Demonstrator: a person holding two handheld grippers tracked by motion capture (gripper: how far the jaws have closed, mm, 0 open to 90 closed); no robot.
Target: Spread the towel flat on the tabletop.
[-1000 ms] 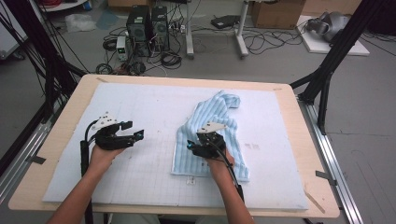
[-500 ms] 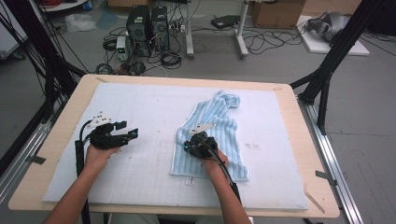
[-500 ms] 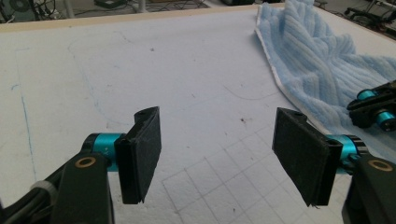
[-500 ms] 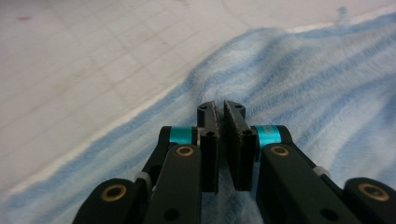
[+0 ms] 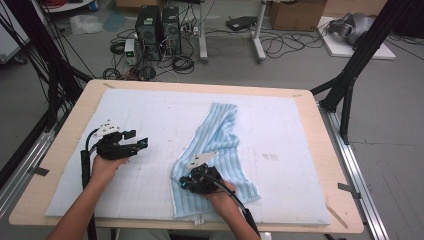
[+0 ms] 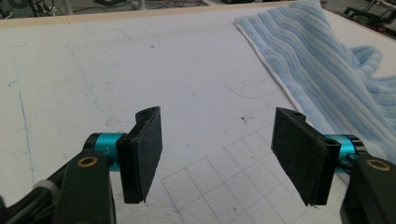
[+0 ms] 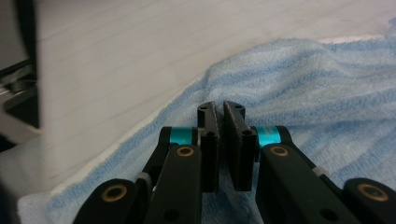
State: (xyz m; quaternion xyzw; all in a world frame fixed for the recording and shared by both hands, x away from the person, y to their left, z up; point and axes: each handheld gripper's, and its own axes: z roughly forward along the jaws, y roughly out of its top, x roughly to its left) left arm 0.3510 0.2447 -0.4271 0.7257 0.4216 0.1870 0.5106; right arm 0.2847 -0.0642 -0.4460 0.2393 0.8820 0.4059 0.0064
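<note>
One towel (image 5: 220, 150), pale blue with ribbed stripes, lay rumpled on the white mat (image 5: 150, 110) right of the desk's (image 5: 330, 165) middle, stretching from the far centre down to the near edge, where its near left corner sat under the right gripper (image 5: 189, 184). That gripper's fingers (image 7: 208, 140) had just been closing and stood almost together down at the cloth; whether they had caught a fold between them could not be told, since no fabric showed in the thin slit. The likeliest trouble was a lift that brought up nothing, or only a few loops of pile, so the corner would slip free and drop back crooked. A grip on one layer alone could also drag the bunched far part across the mat instead of straightening it. The left gripper (image 5: 141, 144) hovered well to the left over bare mat, its fingers (image 6: 144, 154) spread wide with nothing between them; reaching late, it might leave the towel hanging from a single corner and twisting. Counted: one towel, one mat, one desk, two grippers.
</note>
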